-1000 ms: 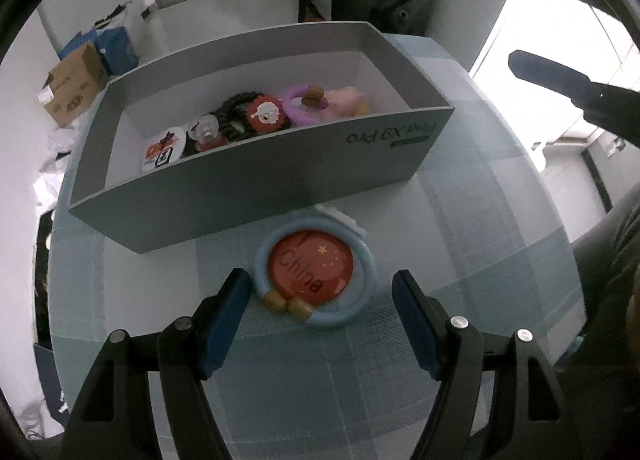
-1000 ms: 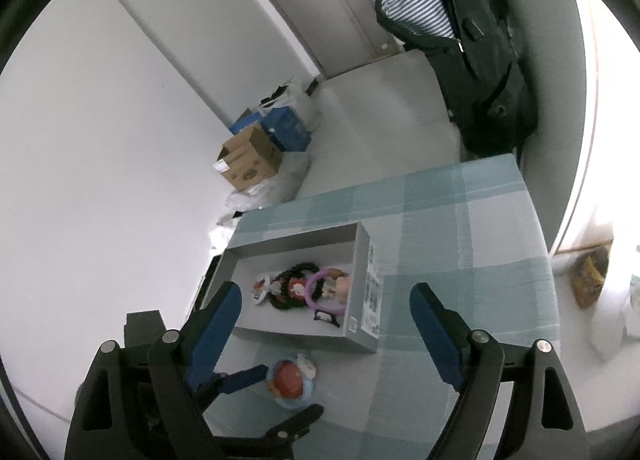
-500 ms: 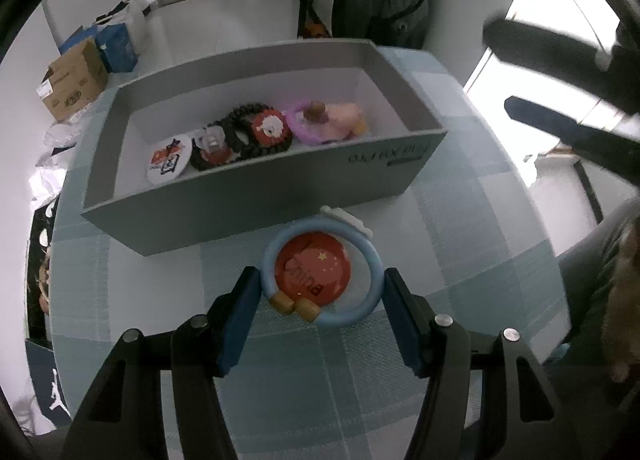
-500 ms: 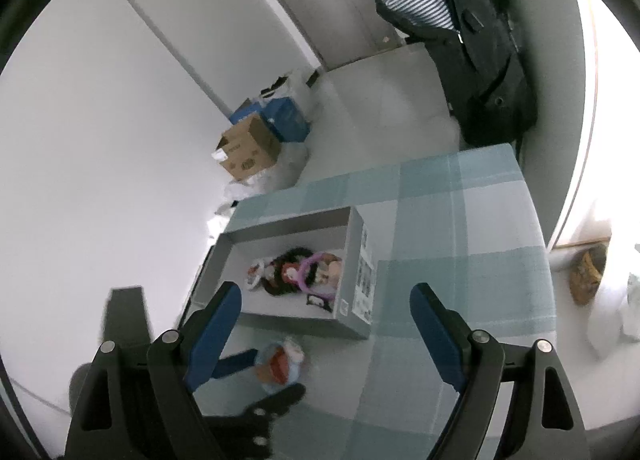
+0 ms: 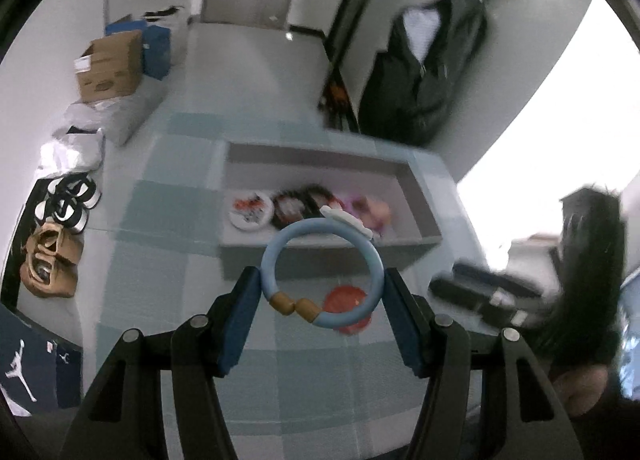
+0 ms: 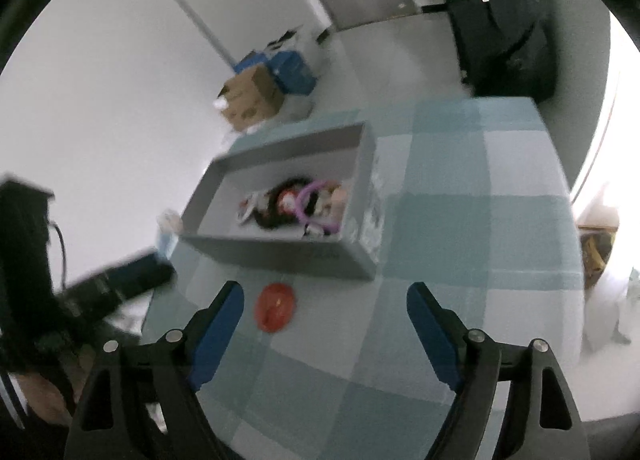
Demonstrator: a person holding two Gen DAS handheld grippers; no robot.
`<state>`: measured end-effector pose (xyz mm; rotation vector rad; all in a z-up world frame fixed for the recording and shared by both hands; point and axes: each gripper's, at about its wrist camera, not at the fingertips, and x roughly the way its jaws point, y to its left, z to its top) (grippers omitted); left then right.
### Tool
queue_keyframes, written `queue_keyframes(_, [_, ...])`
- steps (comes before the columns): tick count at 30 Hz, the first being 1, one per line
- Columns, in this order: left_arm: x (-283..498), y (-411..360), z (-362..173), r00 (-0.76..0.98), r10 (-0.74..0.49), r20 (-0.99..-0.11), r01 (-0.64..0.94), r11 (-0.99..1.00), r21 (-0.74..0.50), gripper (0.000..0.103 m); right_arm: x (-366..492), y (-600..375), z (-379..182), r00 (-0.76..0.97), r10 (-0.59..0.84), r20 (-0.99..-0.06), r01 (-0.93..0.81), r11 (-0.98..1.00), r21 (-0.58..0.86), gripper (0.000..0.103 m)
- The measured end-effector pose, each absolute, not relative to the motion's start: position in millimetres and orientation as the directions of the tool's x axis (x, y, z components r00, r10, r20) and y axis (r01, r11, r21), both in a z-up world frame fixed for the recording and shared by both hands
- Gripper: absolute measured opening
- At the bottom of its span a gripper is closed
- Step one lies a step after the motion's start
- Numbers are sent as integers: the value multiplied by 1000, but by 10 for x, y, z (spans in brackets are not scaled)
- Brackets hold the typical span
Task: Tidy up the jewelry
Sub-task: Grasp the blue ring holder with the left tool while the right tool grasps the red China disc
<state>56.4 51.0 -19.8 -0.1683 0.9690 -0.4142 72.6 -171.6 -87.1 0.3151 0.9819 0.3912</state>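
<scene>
My left gripper is shut on a light blue bracelet with two wooden beads and a white charm, held in the air above the table. A red round badge lies on the checked cloth below it; it also shows in the right wrist view. The grey box holds a white badge, black rings, and purple and pink pieces; it also shows in the right wrist view. My right gripper is open and empty, above the table near the badge.
The table has a teal and white checked cloth. Cardboard and blue boxes stand on the floor beyond it. A dark coat hangs at the back right. The left gripper's arm shows at the left in the right wrist view.
My left gripper closed on the blue bracelet and lifted it off the table, leaving the red badge behind. My right gripper moved lower and nearer the box.
</scene>
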Motion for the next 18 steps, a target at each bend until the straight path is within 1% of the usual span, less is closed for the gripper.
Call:
queue_keyframes(2, [593, 630, -164, 514, -426, -745, 237, 905, -353, 57, 720, -1600, -920, 473, 457, -754, -207, 889, 409, 80])
queue_keyframes(8, [663, 839, -196, 522, -445, -728, 172, 890, -421, 57, 678, -1215, -1038, 434, 417, -798, -302, 902, 307, 79])
queue_keyframes(11, [677, 892, -202, 524, -449, -723, 161, 887, -433, 57, 665, -1063, -1057, 435, 396, -809, -341, 904, 259, 76])
queue_keyframes(13, [669, 926, -189, 526, -453, -720, 161, 884, -439, 57, 668, -983, -1072, 436, 380, -816, -356, 905, 232, 72])
queue_keyframes(18, [680, 987, -185, 529, -459, -714, 157, 879, -449, 57, 701, -816, -1146, 439, 319, -840, -378, 914, 150, 71])
